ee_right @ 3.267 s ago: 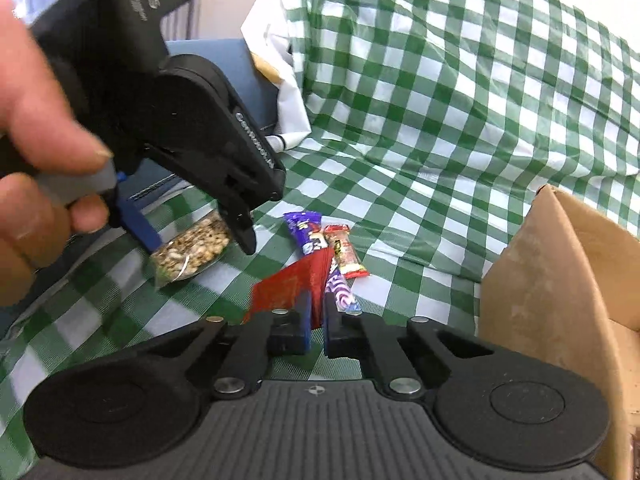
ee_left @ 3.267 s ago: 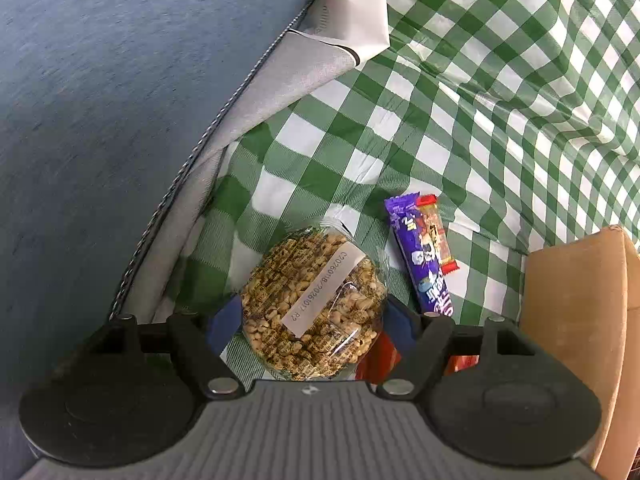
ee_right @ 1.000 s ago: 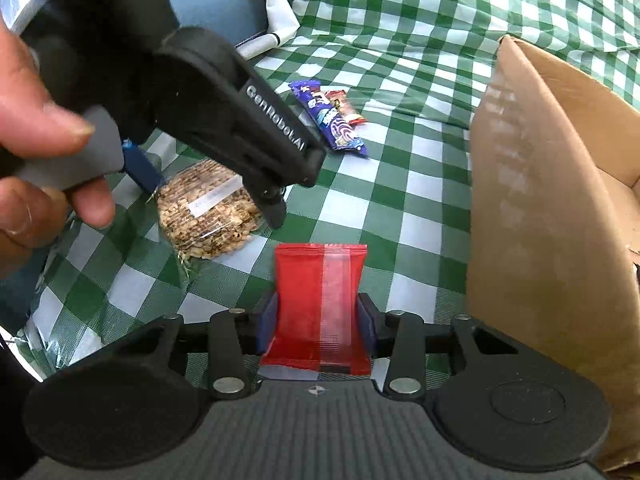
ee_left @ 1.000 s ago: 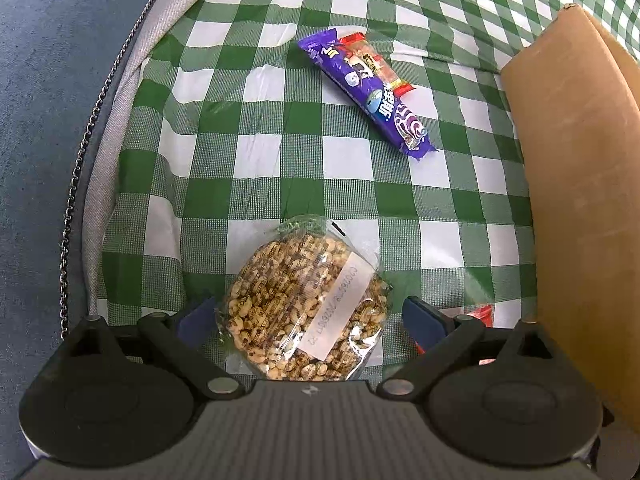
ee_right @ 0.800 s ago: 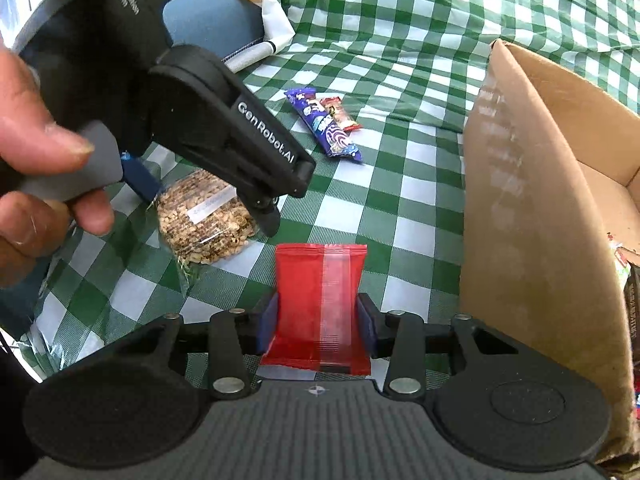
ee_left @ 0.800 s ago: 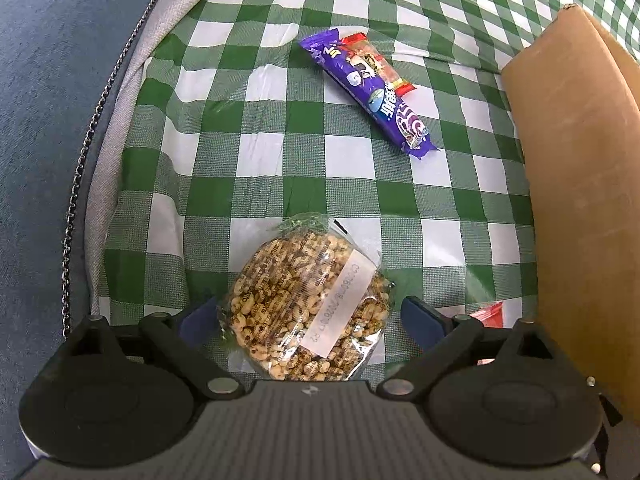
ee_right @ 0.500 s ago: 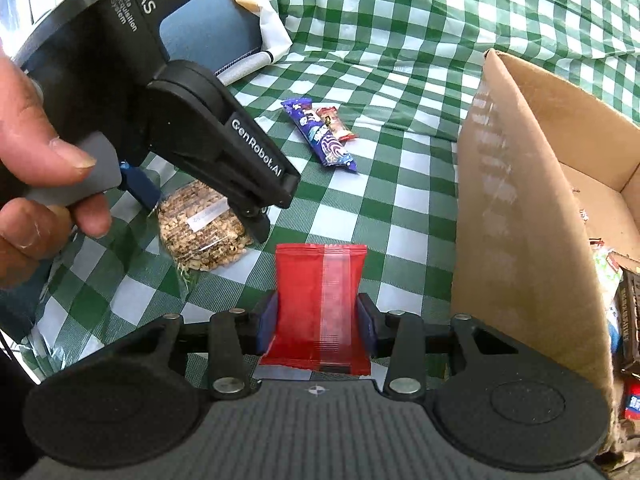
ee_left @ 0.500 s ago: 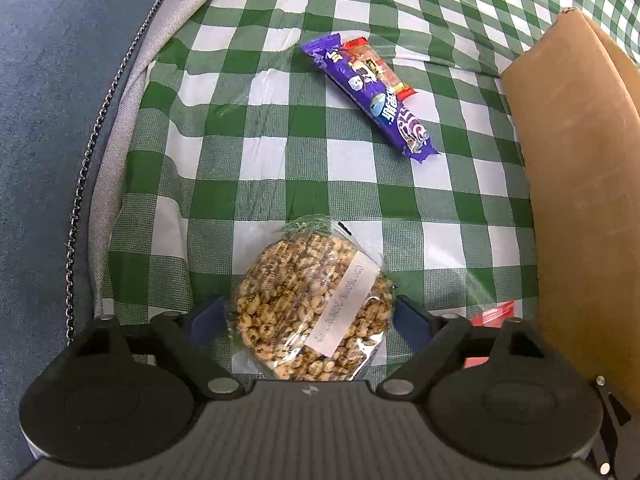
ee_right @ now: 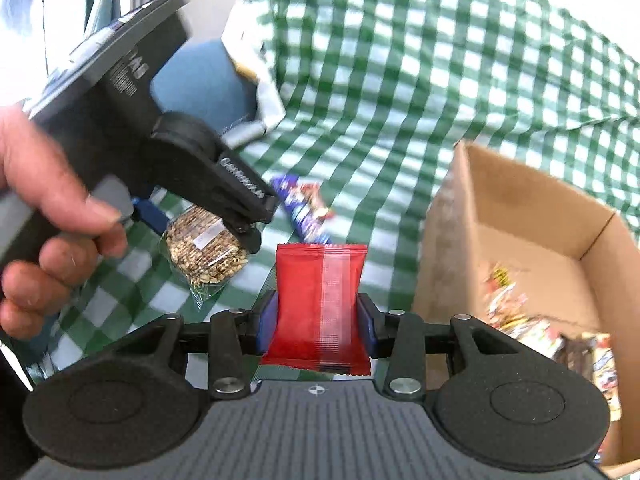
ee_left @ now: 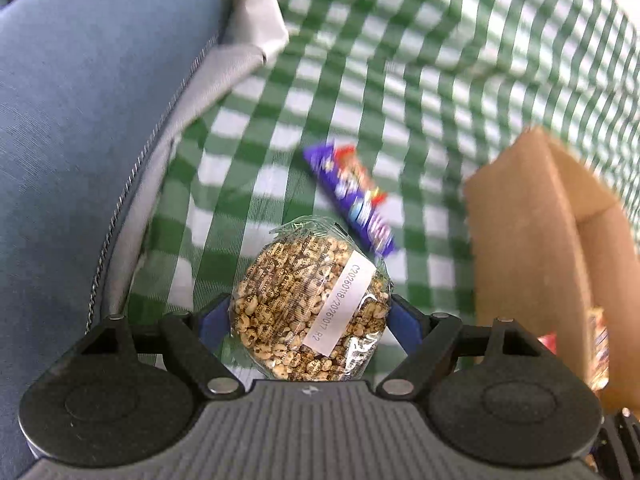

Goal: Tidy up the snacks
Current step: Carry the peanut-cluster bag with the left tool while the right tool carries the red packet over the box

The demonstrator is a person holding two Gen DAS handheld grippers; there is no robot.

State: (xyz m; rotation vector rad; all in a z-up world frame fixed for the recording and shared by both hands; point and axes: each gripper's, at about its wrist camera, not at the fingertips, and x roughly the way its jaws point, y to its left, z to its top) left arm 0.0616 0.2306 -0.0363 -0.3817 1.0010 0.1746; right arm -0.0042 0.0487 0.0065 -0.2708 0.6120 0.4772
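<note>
Two snacks are in my fingers right now. My left gripper (ee_left: 310,316) has its blue fingers (ee_left: 210,322) pressed against both sides of a clear cereal puff pack (ee_left: 310,304) with a white label, and the pack hangs clear of the green checked cloth (ee_left: 400,60). My right gripper (ee_right: 318,322) clamps a red wrapper pack (ee_right: 320,304) upright between its fingers, also off the cloth. From the right wrist view I see the hand (ee_right: 48,216) squeezing the left gripper's handle, with the cereal pack in front of it. A purple candy bar (ee_left: 352,200) lies on the cloth beyond the cereal pack, with a small red bar (ee_left: 358,170) touching its far side. To the right stands an open cardboard box (ee_right: 516,208) with several wrapped snacks (ee_right: 520,316) lying inside, too blurred to name. A blue cushion (ee_left: 80,120) borders the cloth on the left.
</note>
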